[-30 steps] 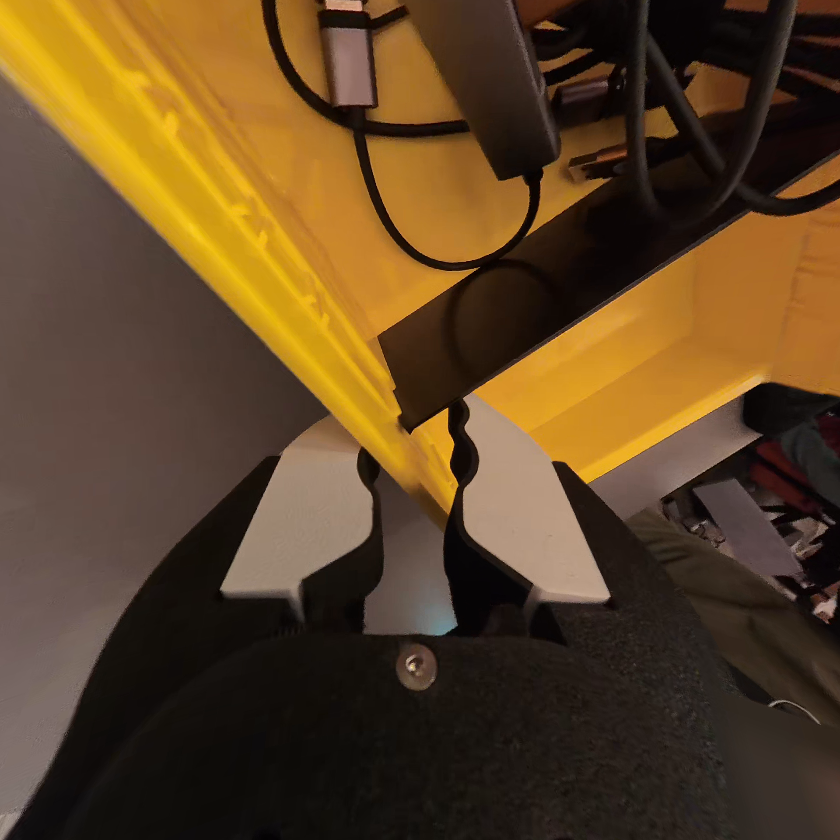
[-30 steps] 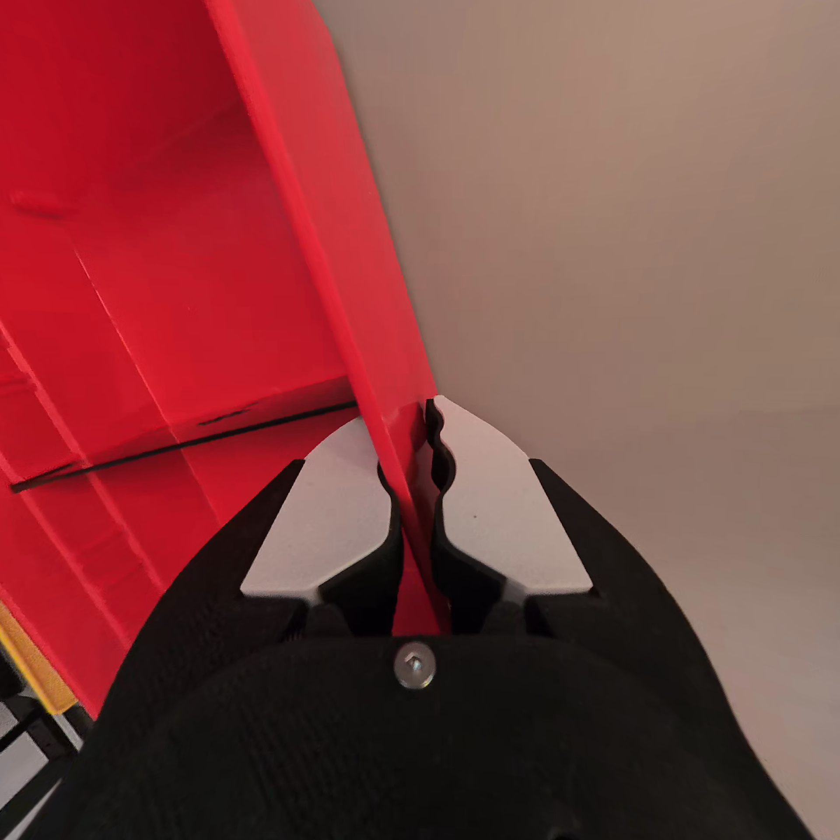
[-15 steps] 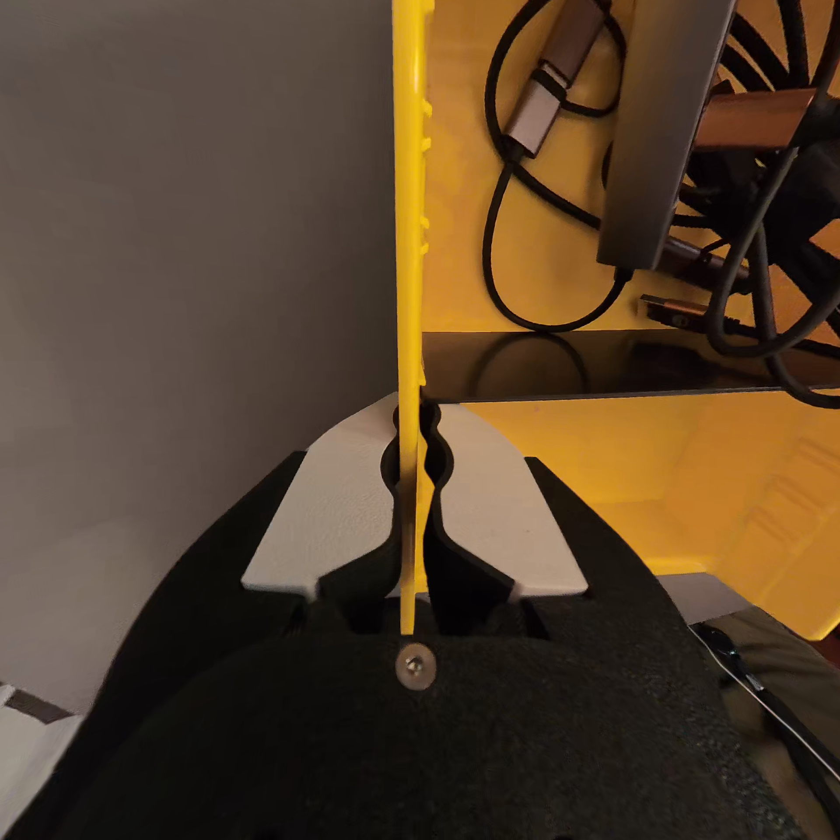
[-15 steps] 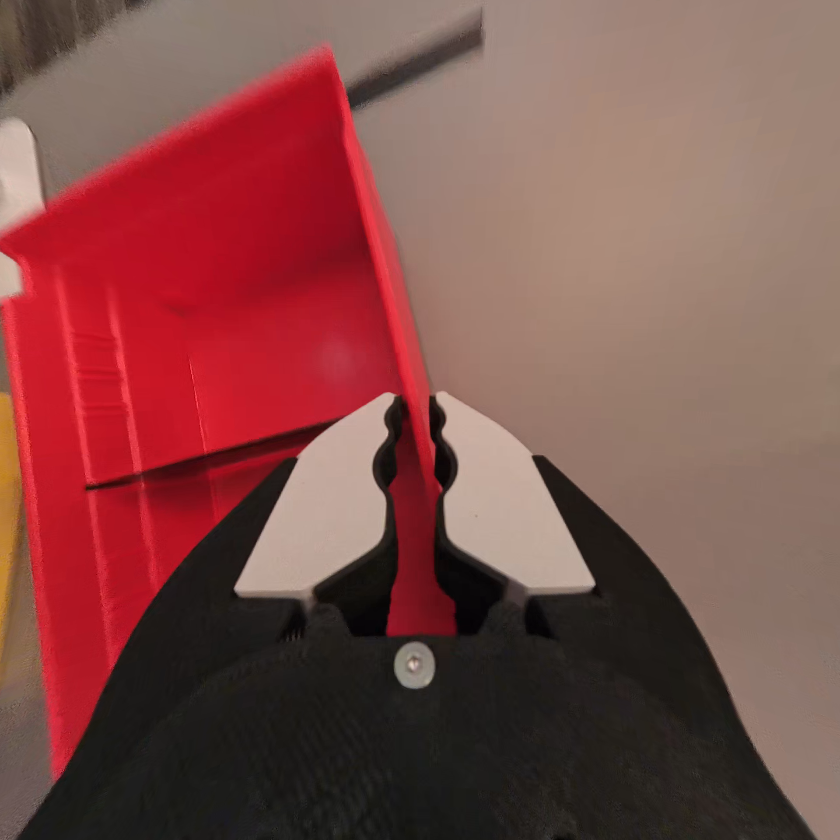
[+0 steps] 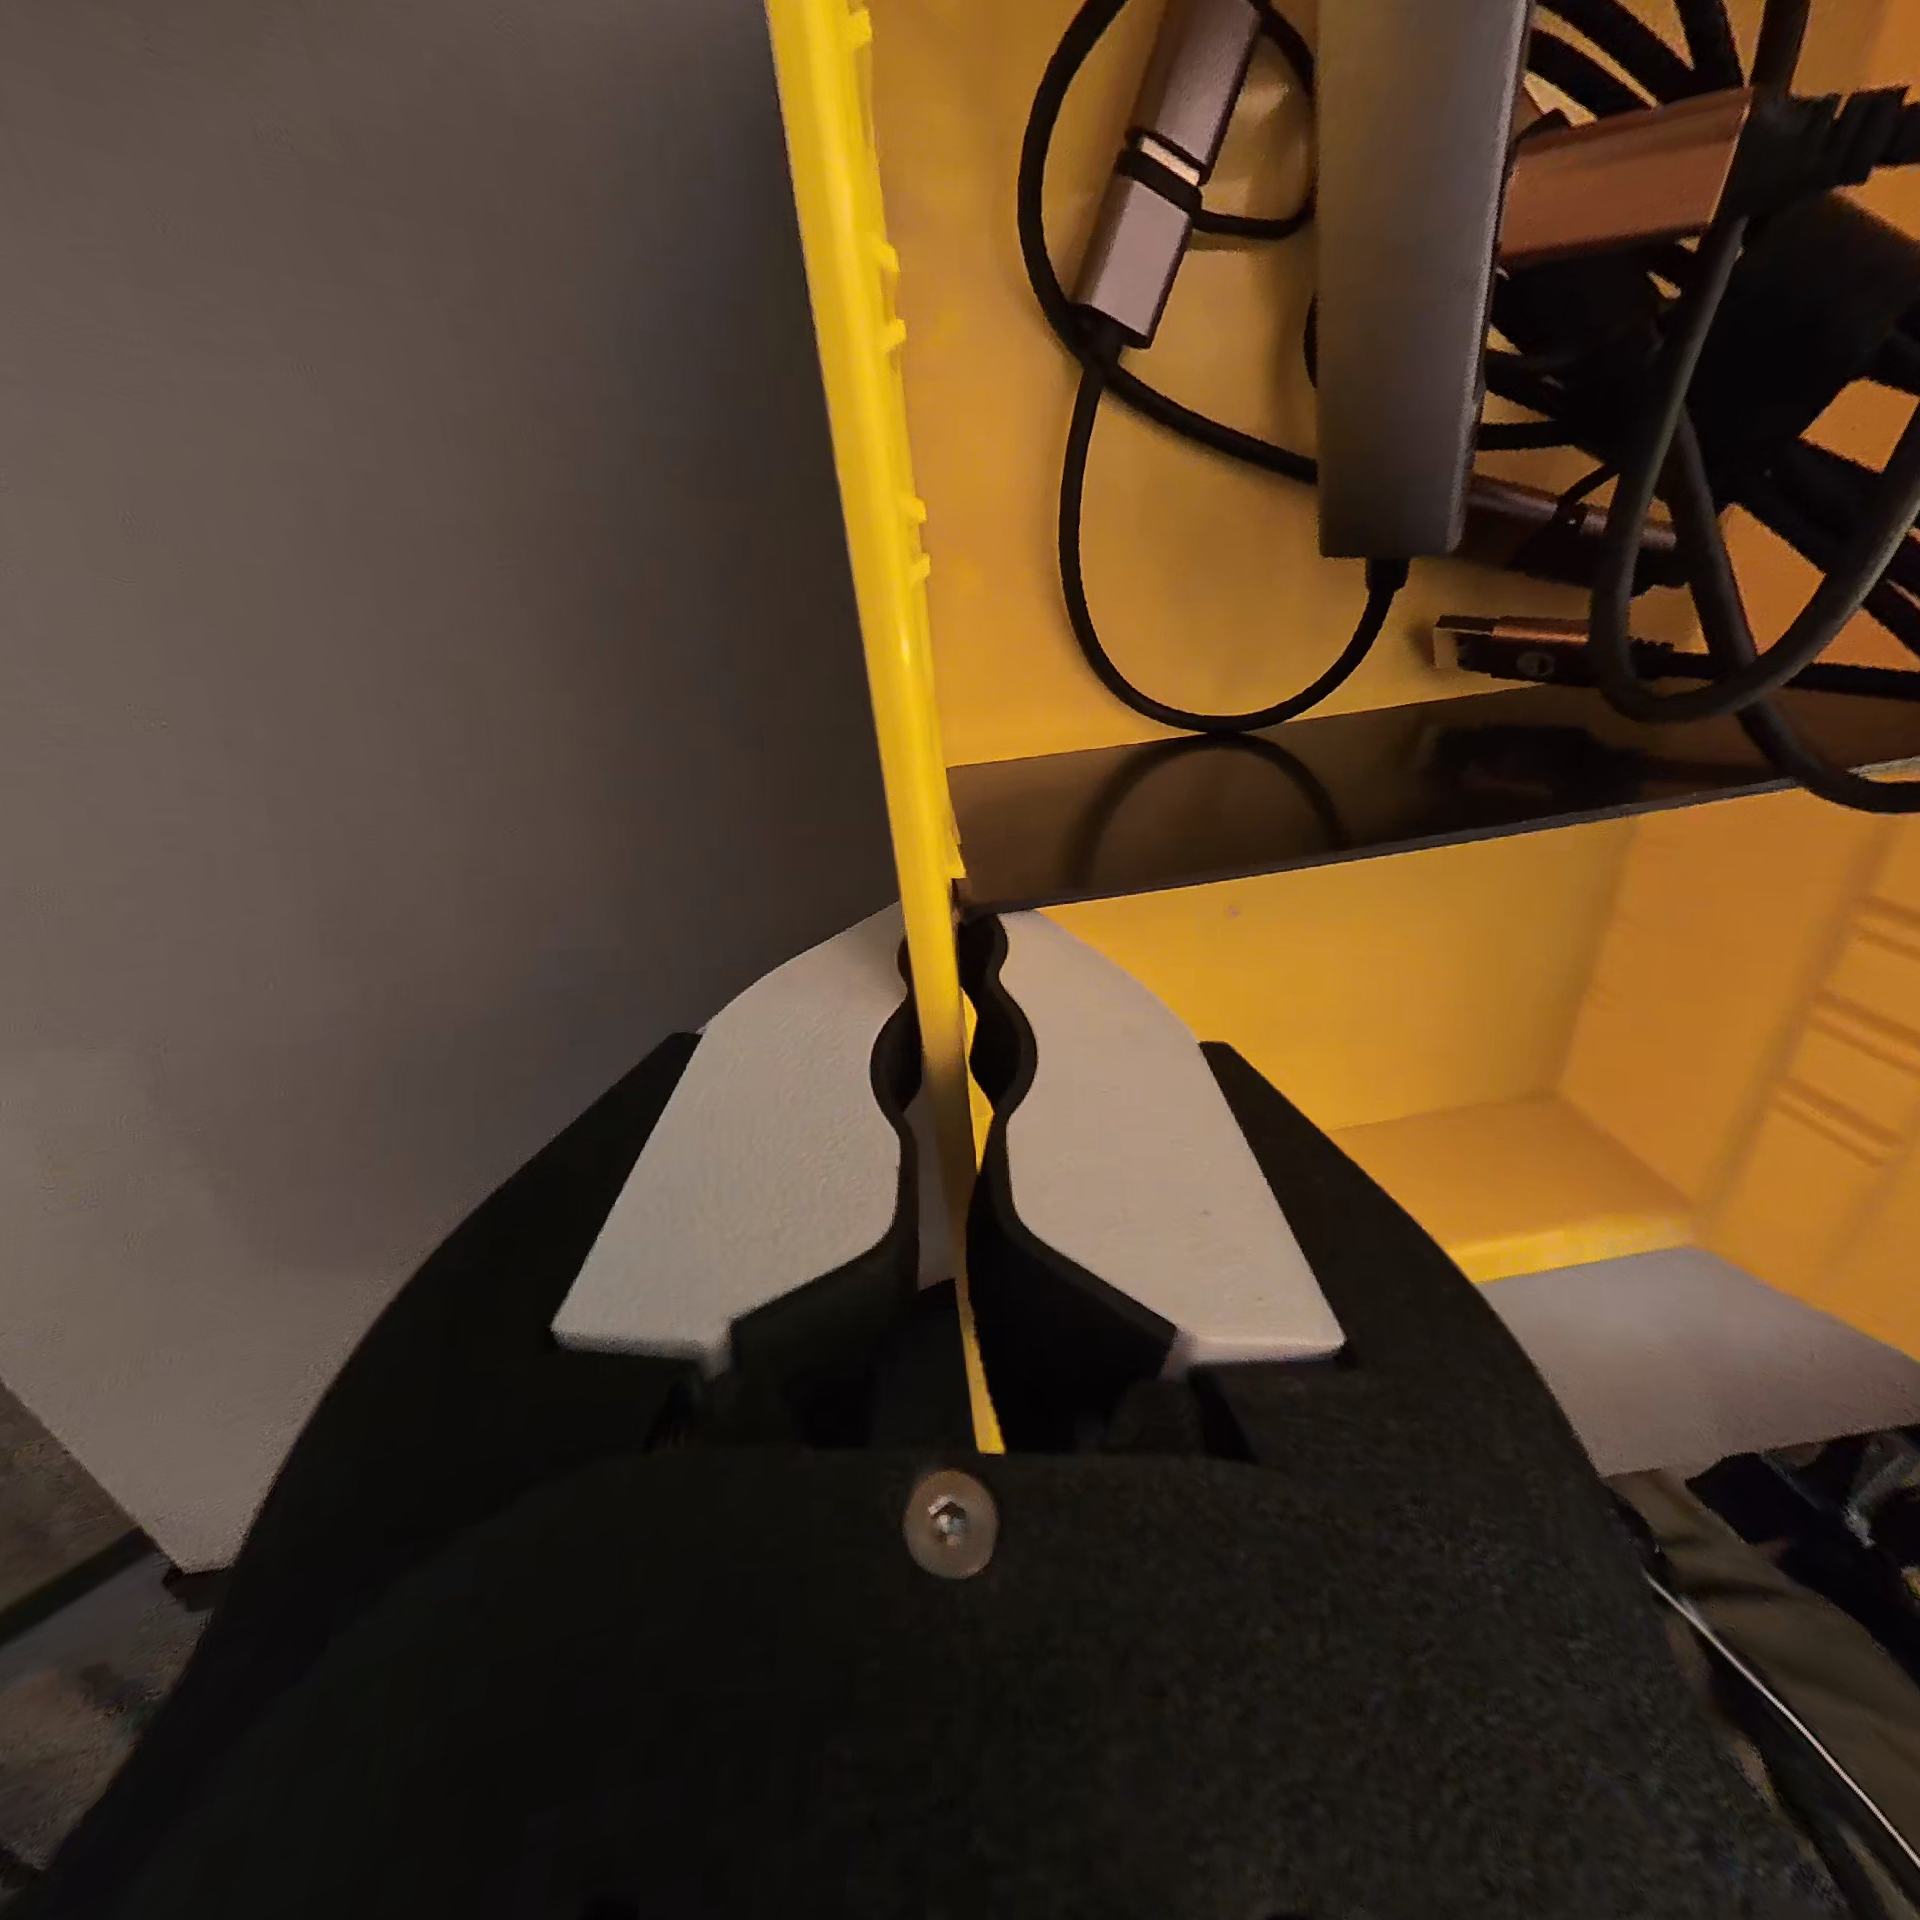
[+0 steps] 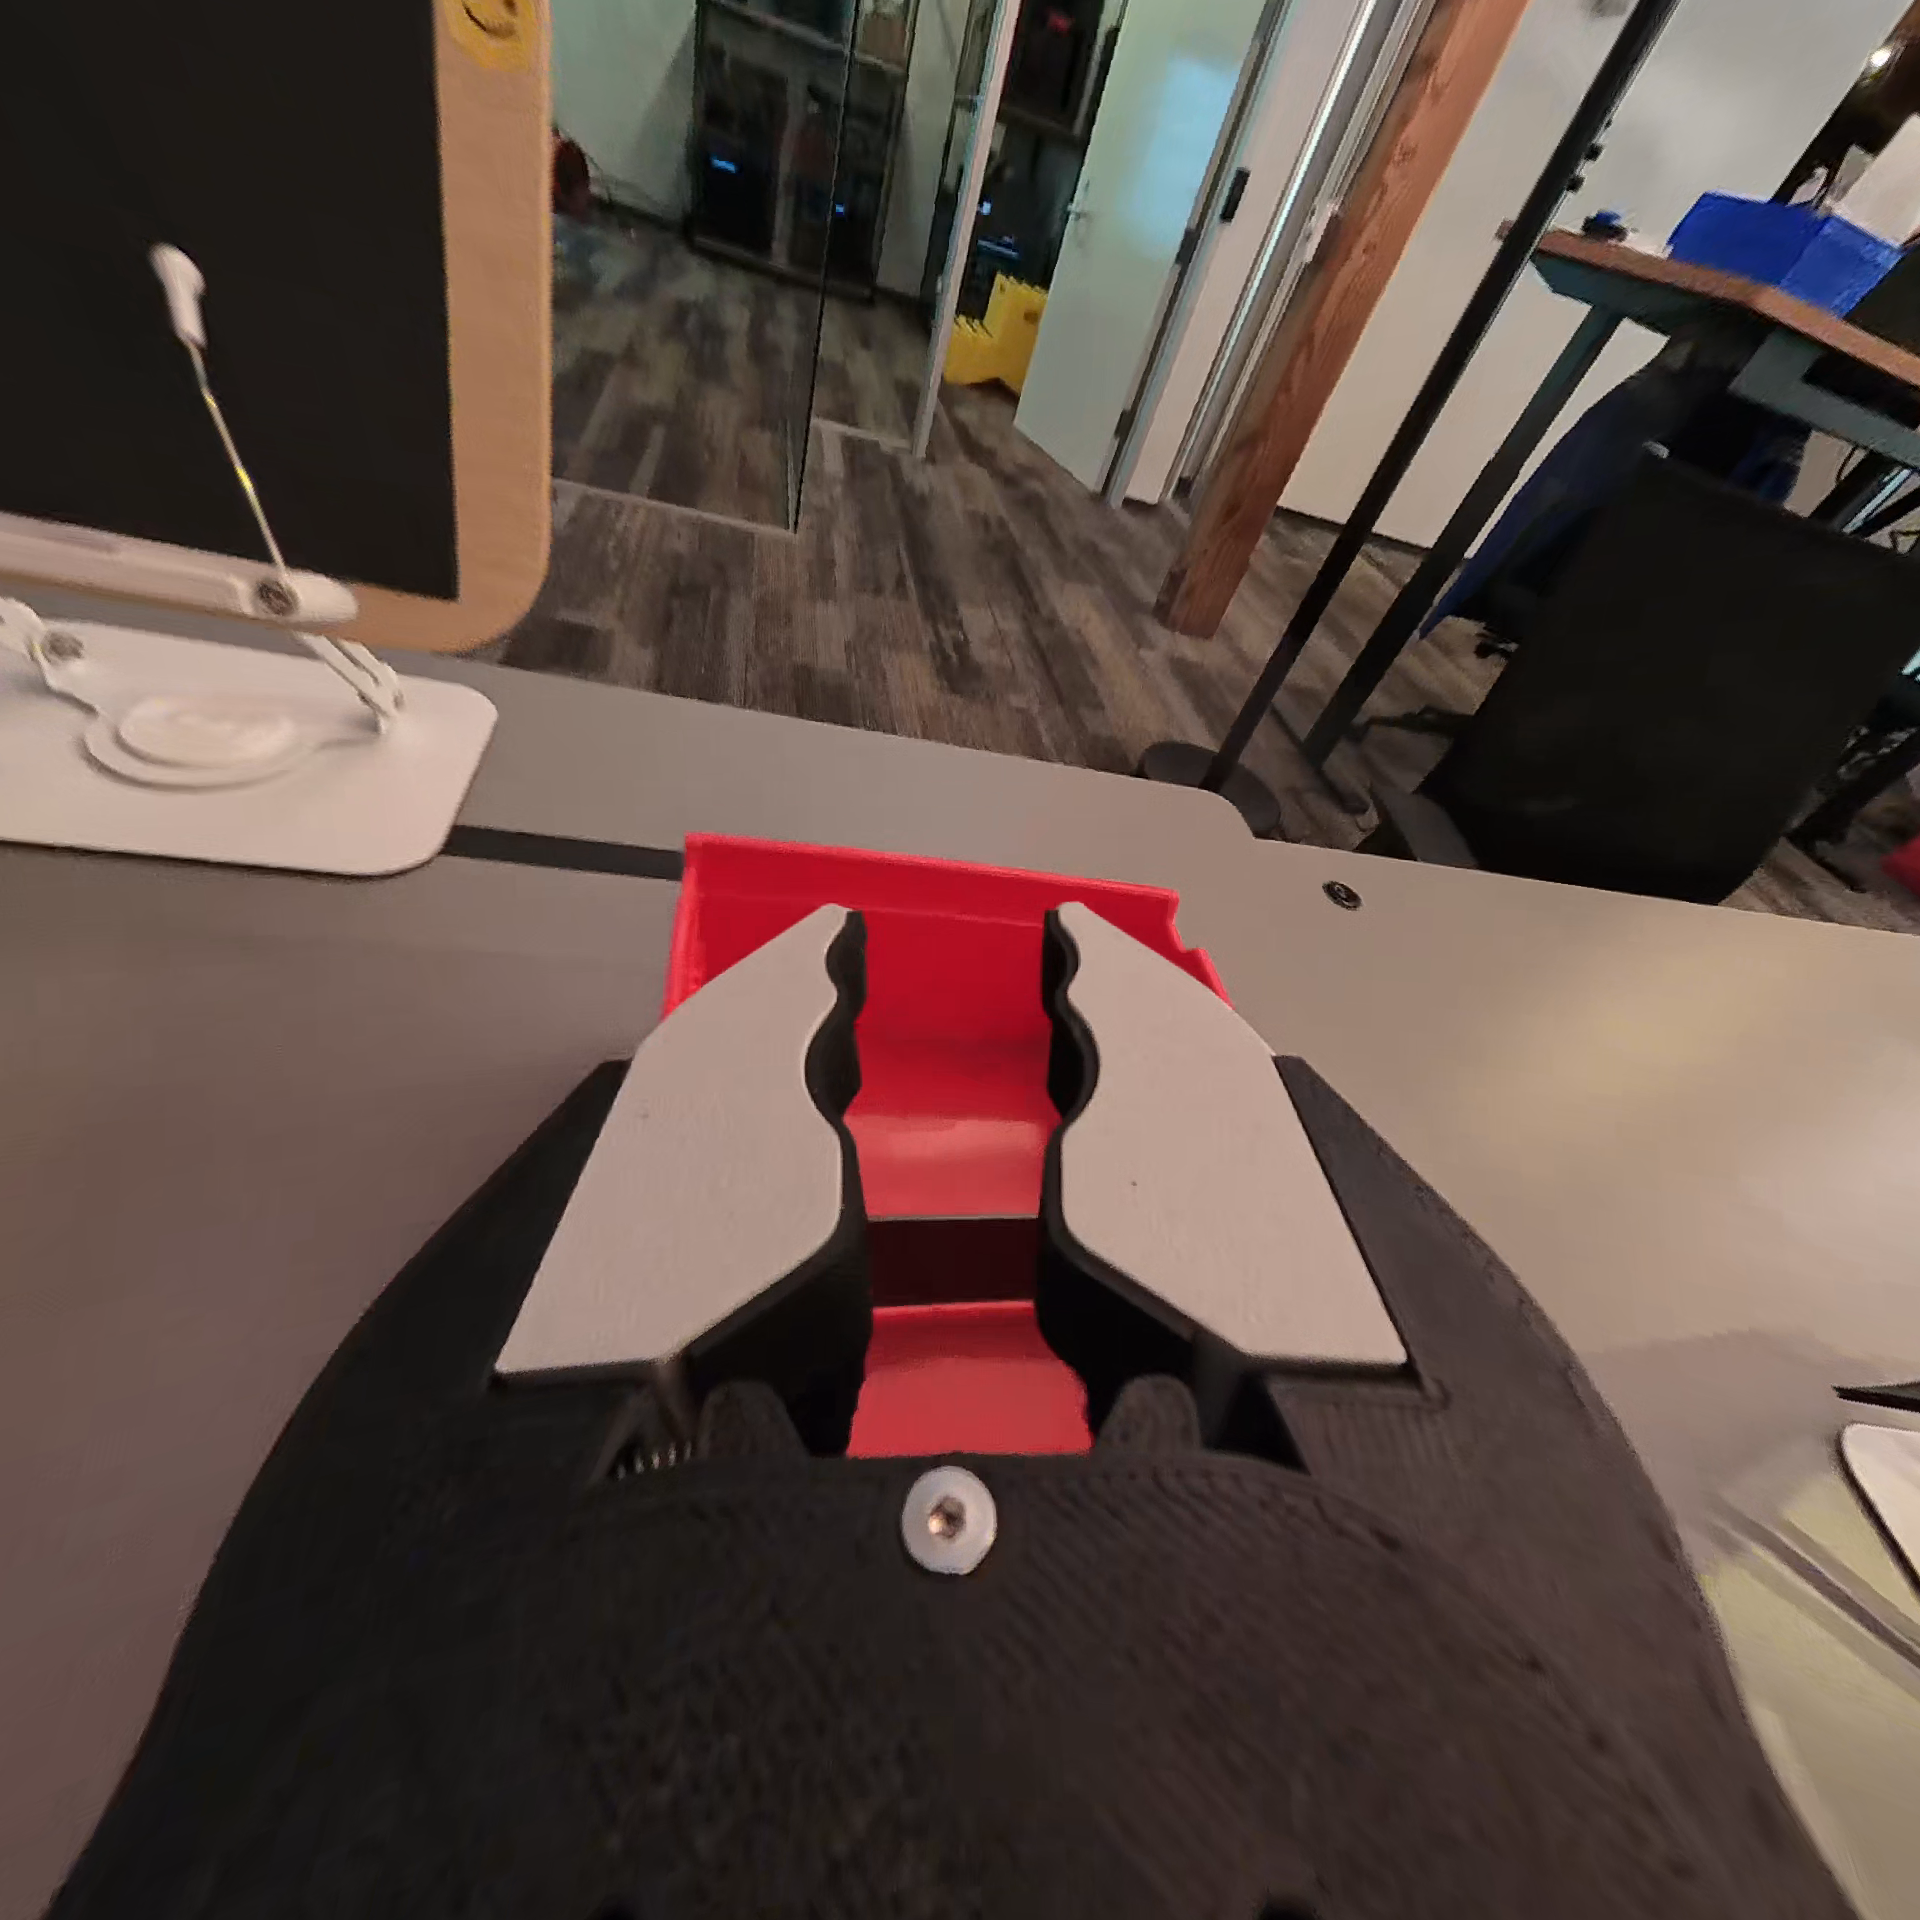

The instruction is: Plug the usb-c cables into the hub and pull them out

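In the left wrist view my left gripper (image 5: pixel 945 935) is shut on the thin side wall of a yellow bin (image 5: pixel 883 520), with both pads pressed on it. Inside the bin lie a grey hub (image 5: pixel 1403 312), a grey cable plug (image 5: pixel 1143 239) and tangled black cables (image 5: pixel 1081 520), behind a black divider plate (image 5: pixel 1351 810). In the right wrist view my right gripper (image 6: pixel 951 925) is open and holds nothing. It hovers over an empty red bin (image 6: pixel 935 883) that rests on the grey table (image 6: pixel 312 1039).
A white stand (image 6: pixel 239 769) holding a dark wood-framed panel (image 6: pixel 208 312) sits at the table's far left. A black divider (image 6: pixel 951 1257) crosses the red bin. The table's far edge (image 6: pixel 1143 790) is just beyond the red bin, with room floor and desks behind. Tip to tip, the grippers are about 60 centimeters apart.
My left pads closed onto the yellow bin's wall and stay on it. My right gripper let go of the red bin's wall, opened wide and drew back; the red bin now lies on the table.
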Action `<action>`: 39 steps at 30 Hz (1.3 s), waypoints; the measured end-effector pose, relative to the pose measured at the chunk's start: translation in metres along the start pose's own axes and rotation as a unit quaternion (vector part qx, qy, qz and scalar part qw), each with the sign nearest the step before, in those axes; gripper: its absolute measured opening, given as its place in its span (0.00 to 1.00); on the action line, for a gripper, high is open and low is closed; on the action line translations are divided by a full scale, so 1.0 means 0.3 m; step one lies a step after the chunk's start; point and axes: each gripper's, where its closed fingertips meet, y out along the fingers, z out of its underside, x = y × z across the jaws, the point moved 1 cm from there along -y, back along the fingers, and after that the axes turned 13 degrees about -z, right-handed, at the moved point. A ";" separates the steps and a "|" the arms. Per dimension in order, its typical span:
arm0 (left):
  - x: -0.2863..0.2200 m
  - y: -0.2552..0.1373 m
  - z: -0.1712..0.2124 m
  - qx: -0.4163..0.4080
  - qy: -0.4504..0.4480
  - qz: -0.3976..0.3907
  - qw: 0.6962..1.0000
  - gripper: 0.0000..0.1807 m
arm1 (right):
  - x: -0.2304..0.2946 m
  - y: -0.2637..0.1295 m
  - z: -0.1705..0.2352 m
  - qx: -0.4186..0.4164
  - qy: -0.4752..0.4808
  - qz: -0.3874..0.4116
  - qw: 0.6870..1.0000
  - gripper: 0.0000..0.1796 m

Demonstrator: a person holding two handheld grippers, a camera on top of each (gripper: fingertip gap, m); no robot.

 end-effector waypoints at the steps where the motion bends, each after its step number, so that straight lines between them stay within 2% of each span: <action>1: 0.020 0.001 0.006 -0.001 -0.009 0.002 1.000 0.02 | 0.022 0.002 -0.014 -0.008 0.006 -0.005 1.000 0.19; 8: 0.101 0.003 0.048 -0.002 -0.017 -0.008 1.000 0.02 | 0.094 -0.001 -0.108 -0.060 0.008 -0.012 0.998 0.18; 19: 0.128 0.004 0.064 -0.024 -0.025 -0.009 0.999 0.02 | 0.179 0.036 -0.133 -0.052 -0.008 -0.036 0.998 0.19; 23: 0.145 -0.022 0.055 -0.081 -0.026 -0.055 0.995 0.03 | 0.231 0.050 -0.138 -0.051 -0.020 -0.053 0.997 0.20; 25: 0.164 -0.090 0.027 -0.157 -0.021 -0.112 0.981 0.13 | 0.260 0.058 -0.139 -0.051 -0.029 -0.064 0.996 0.21; 27: 0.182 -0.209 -0.010 -0.261 -0.020 -0.190 0.946 0.29 | 0.294 0.066 -0.138 -0.050 -0.036 -0.078 0.995 0.21; 30: 0.164 -0.392 -0.017 -0.375 -0.009 -0.294 0.879 0.37 | 0.354 0.072 -0.133 -0.049 -0.045 -0.097 0.993 0.21; 32: 0.127 -0.471 -0.011 -0.424 -0.006 -0.326 0.845 0.38 | 0.398 0.068 -0.137 -0.055 -0.049 -0.108 0.991 0.22; 35: 0.068 -0.517 -0.006 -0.458 0.007 -0.338 0.822 0.40 | 0.462 0.052 -0.155 -0.065 -0.061 -0.116 0.989 0.22; 39: 0.032 -0.482 -0.010 -0.455 0.029 -0.338 0.823 0.40 | 0.530 0.028 -0.190 -0.080 -0.078 -0.126 0.986 0.23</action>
